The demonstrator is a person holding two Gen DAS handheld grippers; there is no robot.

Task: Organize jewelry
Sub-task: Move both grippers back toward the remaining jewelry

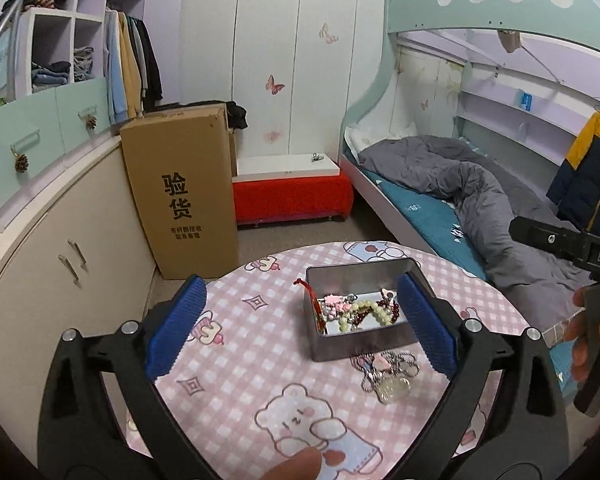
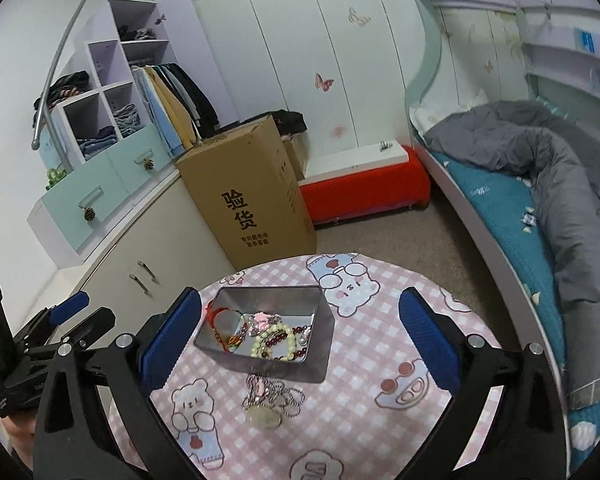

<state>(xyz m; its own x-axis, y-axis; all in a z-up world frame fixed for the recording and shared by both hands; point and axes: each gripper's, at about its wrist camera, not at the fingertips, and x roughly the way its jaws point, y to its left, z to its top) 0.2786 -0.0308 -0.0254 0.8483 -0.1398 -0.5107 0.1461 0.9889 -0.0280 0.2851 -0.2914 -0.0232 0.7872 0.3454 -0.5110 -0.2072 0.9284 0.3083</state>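
Observation:
A grey metal tin [image 1: 342,345] [image 2: 320,322] stands open on the round table with the pink checked cloth [image 1: 236,364] [image 2: 364,432]. Bead bracelets [image 1: 364,312] [image 2: 274,340] and a red string lie inside it. A silver ball-chain necklace with a pale pendant [image 1: 388,374] [image 2: 270,400] lies on the cloth just in front of the tin. My left gripper [image 1: 300,328] is open and empty, above the table with the tin between its blue pads. My right gripper [image 2: 300,340] is open and empty, above the tin and necklace.
A tall cardboard box [image 1: 184,188] [image 2: 252,196] stands on the floor beyond the table, next to a red bench [image 1: 292,196]. A bed with a grey duvet [image 1: 480,196] [image 2: 560,184] is at the right. Cabinets [image 1: 60,264] line the left wall.

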